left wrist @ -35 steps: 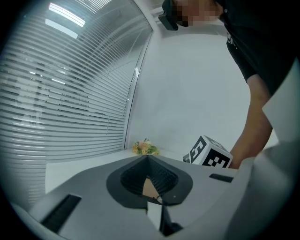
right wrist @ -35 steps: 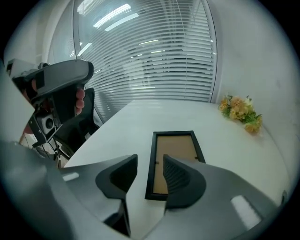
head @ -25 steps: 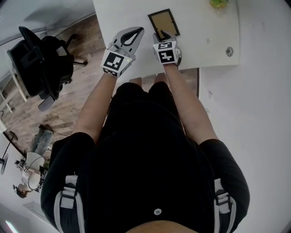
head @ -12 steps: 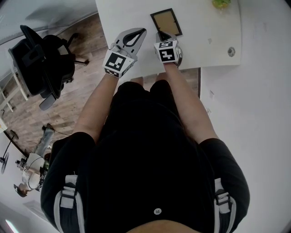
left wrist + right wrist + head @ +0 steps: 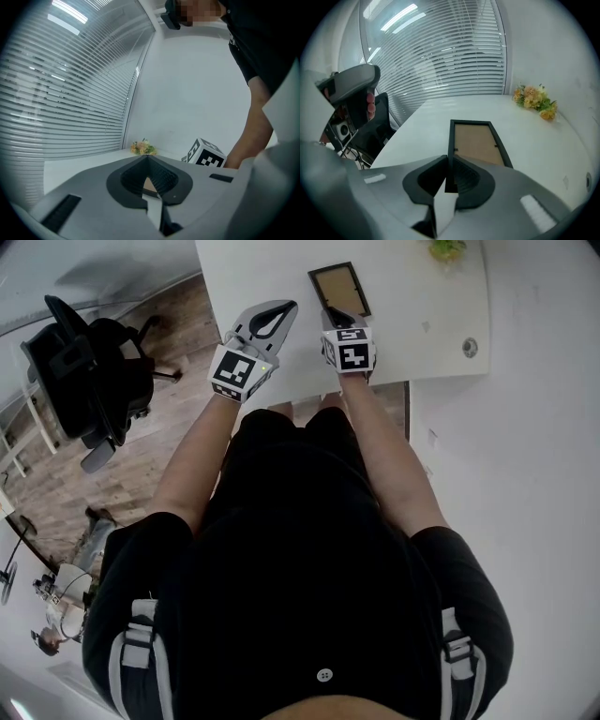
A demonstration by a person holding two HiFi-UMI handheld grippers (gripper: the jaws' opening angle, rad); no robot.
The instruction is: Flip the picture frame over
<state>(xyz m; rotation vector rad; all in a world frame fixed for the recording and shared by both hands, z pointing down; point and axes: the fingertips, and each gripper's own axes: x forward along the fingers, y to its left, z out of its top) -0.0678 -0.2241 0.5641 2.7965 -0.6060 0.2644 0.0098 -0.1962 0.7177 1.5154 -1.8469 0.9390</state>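
Note:
The picture frame (image 5: 339, 289) lies flat on the white table (image 5: 412, 324), black rim and brown backing up. In the right gripper view the frame (image 5: 476, 143) stretches away from the jaws. My right gripper (image 5: 334, 315) (image 5: 447, 161) points steeply down at its near left corner. Its jaws have just been closing and now pinch the black rim between them. My left gripper (image 5: 279, 309) (image 5: 146, 158) hovers to the left of the frame, shut and holding nothing, its tip near the table's near edge.
A small bunch of flowers (image 5: 448, 247) (image 5: 534, 101) lies at the table's far right. A round cable hole (image 5: 470, 348) sits near the right edge. A black office chair (image 5: 84, 371) stands on the wooden floor to the left.
The right gripper's jaws have come together on the frame's near rim. The left gripper has stayed where it was.

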